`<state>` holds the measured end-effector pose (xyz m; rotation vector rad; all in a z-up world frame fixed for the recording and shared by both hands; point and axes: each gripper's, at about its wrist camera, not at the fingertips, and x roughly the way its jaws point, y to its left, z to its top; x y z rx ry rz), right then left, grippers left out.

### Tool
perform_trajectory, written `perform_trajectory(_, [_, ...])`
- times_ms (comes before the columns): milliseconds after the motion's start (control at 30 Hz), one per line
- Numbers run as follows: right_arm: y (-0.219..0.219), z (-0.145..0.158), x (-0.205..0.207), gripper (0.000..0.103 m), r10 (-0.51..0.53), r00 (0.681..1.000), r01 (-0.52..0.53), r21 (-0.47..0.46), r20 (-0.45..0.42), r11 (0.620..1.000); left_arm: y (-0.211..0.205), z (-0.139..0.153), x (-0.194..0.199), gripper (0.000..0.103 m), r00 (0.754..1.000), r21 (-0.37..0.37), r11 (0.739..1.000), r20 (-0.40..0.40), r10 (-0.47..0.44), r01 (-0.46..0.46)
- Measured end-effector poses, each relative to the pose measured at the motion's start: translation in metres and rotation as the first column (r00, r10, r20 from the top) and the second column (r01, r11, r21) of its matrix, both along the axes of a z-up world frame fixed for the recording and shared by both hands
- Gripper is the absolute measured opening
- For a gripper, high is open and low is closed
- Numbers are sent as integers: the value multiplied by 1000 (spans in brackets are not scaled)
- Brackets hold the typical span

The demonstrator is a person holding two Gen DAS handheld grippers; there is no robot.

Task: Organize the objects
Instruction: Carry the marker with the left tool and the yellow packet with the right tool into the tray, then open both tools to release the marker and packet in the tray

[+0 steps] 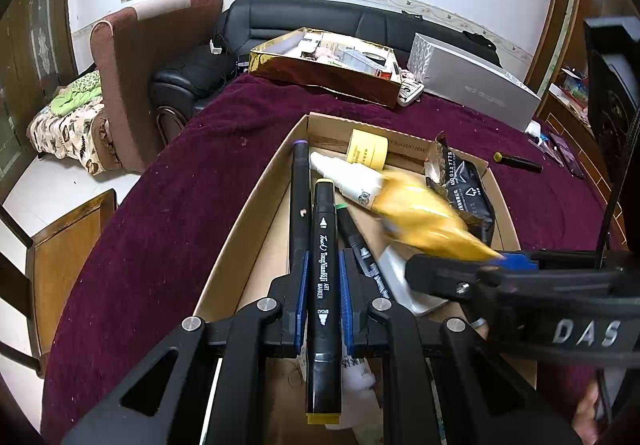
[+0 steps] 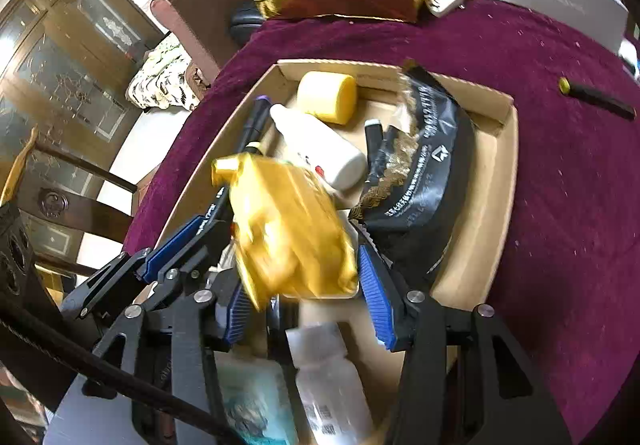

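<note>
Left gripper (image 1: 322, 277) clamped tight, tilted downward; right gripper (image 2: 304, 285) half-spread, pads gripping, just beside it.

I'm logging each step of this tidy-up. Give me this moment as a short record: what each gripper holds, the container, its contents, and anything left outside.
left gripper: shut on black art marker with yellow caps
right gripper: holding blurred golden-yellow packet
container: open brown cardboard box on maroon tablecloth
contents: white squeeze bottle, yellow tape roll, black foil pouch, other markers
outside: black marker with yellow tip
</note>
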<state>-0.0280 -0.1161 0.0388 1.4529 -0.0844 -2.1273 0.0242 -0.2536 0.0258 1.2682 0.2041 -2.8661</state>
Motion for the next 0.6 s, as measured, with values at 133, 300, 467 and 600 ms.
perform_trajectory(133, [-11,1,1,49,19,999,-18,24,-28,1000,-2,1,0,11,1000,4,1000,2,6,-7])
perform_trajectory(300, [-8,0,3,48,15,1000,-15,8,-28,1000,-1,2,1,12,1000,-4,1000,-1,6,-6])
perform_trajectory(467, [2,1,9,49,-2,1000,2,2,-22,1000,3,2,3,13,1000,-36,999,-3,5,-5])
perform_trajectory(600, [17,1,15,59,-20,1000,20,-21,4,1000,5,5,8,13,1000,-49,999,-11,11,-12])
